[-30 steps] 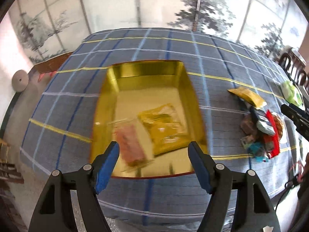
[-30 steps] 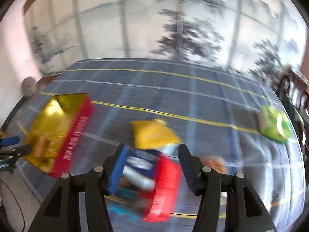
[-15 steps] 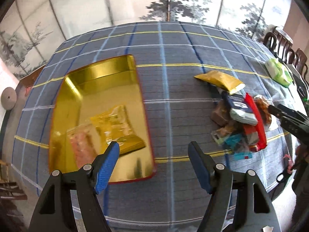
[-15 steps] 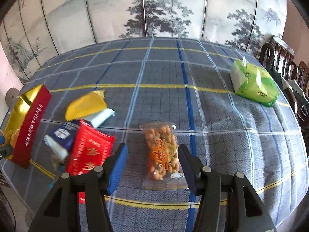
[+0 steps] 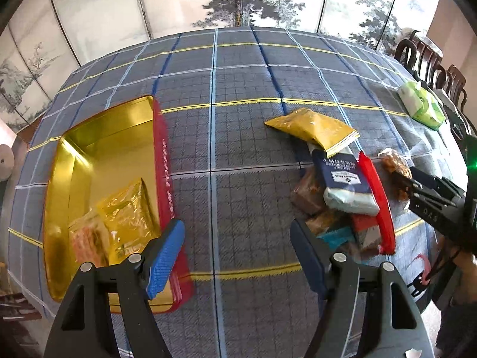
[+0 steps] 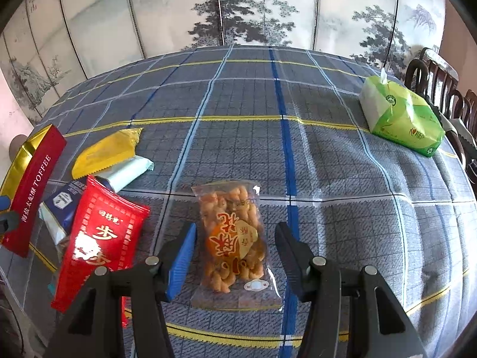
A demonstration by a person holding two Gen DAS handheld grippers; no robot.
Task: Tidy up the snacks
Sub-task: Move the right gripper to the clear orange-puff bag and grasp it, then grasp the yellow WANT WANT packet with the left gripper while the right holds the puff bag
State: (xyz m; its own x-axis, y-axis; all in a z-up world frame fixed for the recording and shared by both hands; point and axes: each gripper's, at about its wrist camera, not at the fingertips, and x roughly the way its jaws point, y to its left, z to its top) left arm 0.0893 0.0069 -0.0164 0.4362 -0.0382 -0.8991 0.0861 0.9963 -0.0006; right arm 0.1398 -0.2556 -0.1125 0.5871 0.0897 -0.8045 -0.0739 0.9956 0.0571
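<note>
A gold toffee tin (image 5: 98, 152) with red sides lies open on the left of the table, holding a yellow packet (image 5: 128, 214) and a pink packet (image 5: 86, 241). My left gripper (image 5: 235, 256) is open and empty above the cloth between the tin and a snack pile (image 5: 345, 197). My right gripper (image 6: 235, 256) is open, its jaws on either side of a clear bag of fried twists (image 6: 232, 238) lying flat. A red packet (image 6: 101, 244), a blue-white packet (image 6: 62, 203) and a yellow packet (image 6: 107, 149) lie to its left, beside the tin (image 6: 32, 185).
A green tissue pack (image 6: 402, 116) sits at the far right of the table, also in the left wrist view (image 5: 423, 107). Dark wooden chairs (image 6: 438, 83) stand past the right edge. A painted folding screen (image 6: 238, 9) backs the checked tablecloth (image 6: 328, 164).
My left gripper swung right, off the tin, toward the snack pile. My right gripper moved right from the pile and now straddles the fried-twist bag, a little closer than before.
</note>
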